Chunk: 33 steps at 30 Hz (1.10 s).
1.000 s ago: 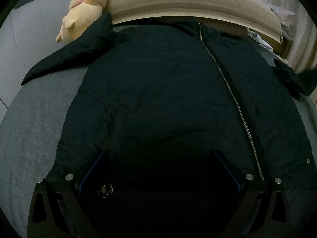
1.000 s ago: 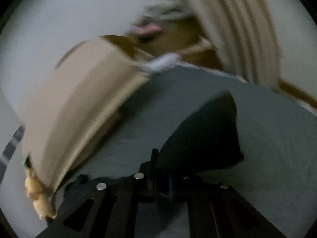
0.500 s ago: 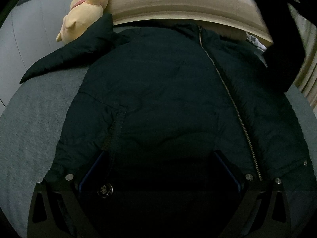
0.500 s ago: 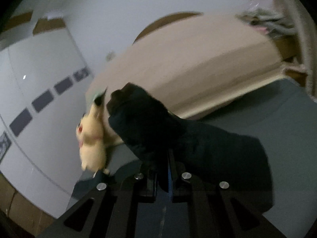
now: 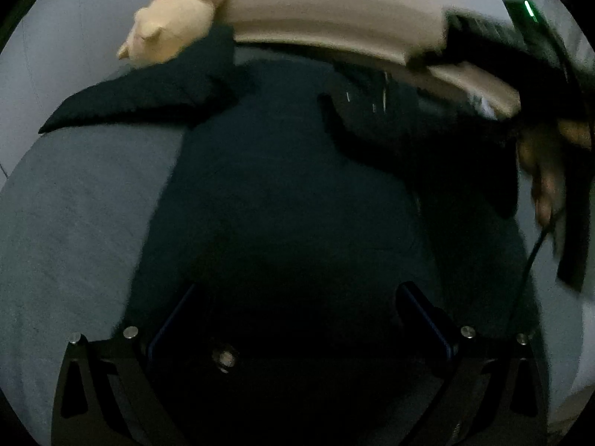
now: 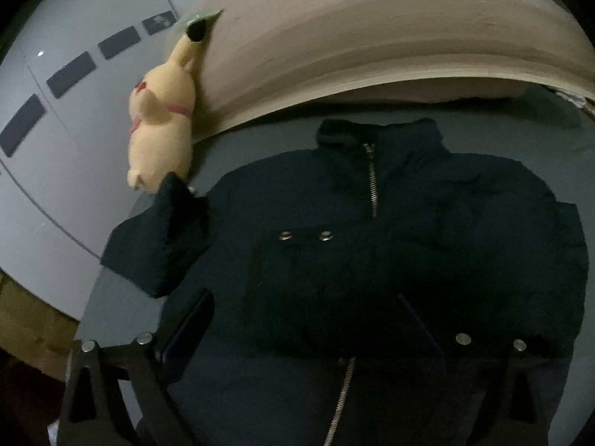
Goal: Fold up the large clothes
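We see a grey bed (image 6: pixel 122 312) with a tan headboard (image 6: pixel 372 44) at its far end. On it lies the dark jacket (image 6: pixel 390 260), front side up, spread over most of the mattress. Its long axis runs from us toward the headboard, with the collar (image 6: pixel 375 130) pointing that way and the hem nearest our grippers. One sleeve (image 6: pixel 160 238) sticks out sideways toward the wall, while the other sleeve (image 6: pixel 334 260) is folded across the chest, its two snaps (image 6: pixel 305 236) facing up over the zipper (image 6: pixel 372 182). A yellow plush toy (image 6: pixel 160 122) leans on the headboard, touching the outstretched sleeve. Our left gripper (image 5: pixel 297 297) hovers over the hem, spread wide with nothing in it. Our right gripper (image 6: pixel 308 304) is likewise spread wide and empty above the folded sleeve.
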{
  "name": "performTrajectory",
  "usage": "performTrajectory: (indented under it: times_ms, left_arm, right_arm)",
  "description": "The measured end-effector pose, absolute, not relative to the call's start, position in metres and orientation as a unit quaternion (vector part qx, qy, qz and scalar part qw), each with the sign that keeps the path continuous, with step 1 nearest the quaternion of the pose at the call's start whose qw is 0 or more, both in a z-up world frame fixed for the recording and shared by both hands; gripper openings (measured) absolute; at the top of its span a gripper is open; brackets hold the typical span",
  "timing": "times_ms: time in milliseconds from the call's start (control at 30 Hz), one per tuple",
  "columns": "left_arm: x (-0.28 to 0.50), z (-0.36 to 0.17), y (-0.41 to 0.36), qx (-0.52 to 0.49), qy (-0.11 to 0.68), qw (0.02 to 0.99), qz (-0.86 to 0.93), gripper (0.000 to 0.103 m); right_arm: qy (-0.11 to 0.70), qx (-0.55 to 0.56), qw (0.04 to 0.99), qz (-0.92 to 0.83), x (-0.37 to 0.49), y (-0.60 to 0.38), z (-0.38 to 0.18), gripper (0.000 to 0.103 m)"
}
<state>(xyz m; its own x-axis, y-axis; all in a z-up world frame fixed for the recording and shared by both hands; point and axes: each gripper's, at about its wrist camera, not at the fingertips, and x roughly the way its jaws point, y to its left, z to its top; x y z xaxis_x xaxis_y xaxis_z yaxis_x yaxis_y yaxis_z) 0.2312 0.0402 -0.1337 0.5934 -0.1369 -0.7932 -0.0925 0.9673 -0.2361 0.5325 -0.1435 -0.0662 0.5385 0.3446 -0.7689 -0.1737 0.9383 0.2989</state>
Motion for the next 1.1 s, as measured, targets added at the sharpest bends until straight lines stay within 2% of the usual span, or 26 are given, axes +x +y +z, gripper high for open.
performTrajectory:
  times_ms: [267, 467, 633, 667, 700, 733, 767, 900, 1000, 1100]
  left_arm:
    - [0.290, -0.090, 0.064, -0.245, 0.416, 0.871, -0.095, 0.103]
    - [0.377, -0.103, 0.045, -0.330, 0.449, 0.820, -0.130, 0.103]
    - [0.426, -0.120, 0.022, -0.310, 0.484, 0.813, -0.099, 0.102]
    - [0.425, -0.125, 0.019, -0.300, 0.491, 0.812, -0.095, 0.089]
    - [0.431, -0.130, 0.013, -0.286, 0.501, 0.812, -0.090, 0.056]
    - [0.433, -0.135, 0.006, -0.267, 0.516, 0.810, -0.080, 0.037]
    - [0.439, -0.142, 0.005, -0.246, 0.533, 0.807, -0.064, 0.008]
    - [0.443, -0.137, 0.001, -0.196, 0.526, 0.826, -0.053, 0.008]
    - [0.431, -0.099, 0.006, -0.151, 0.466, 0.871, -0.040, 0.008]
    - [0.423, -0.083, 0.023, -0.122, 0.432, 0.893, -0.021, 0.008]
  right_arm:
    - [0.361, 0.160, 0.903, 0.169, 0.478, -0.225, -0.018, 0.101]
    - [0.359, 0.226, 0.901, 0.094, 0.441, -0.324, -0.045, 0.102]
    - [0.362, 0.260, 0.894, 0.050, 0.410, -0.393, -0.072, 0.102]
    - [0.361, 0.264, 0.893, 0.044, 0.406, -0.403, -0.077, 0.102]
    - [0.361, 0.268, 0.892, 0.038, 0.403, -0.412, -0.079, 0.102]
    - [0.362, 0.272, 0.891, 0.032, 0.402, -0.421, -0.082, 0.102]
    - [0.362, 0.275, 0.890, 0.027, 0.399, -0.429, -0.083, 0.102]
    - [0.366, 0.282, 0.886, 0.017, 0.399, -0.446, -0.091, 0.102]
    - [0.370, 0.277, 0.886, 0.016, 0.405, -0.448, -0.091, 0.102]
    - [0.372, 0.280, 0.884, 0.023, 0.417, -0.452, -0.092, 0.102]
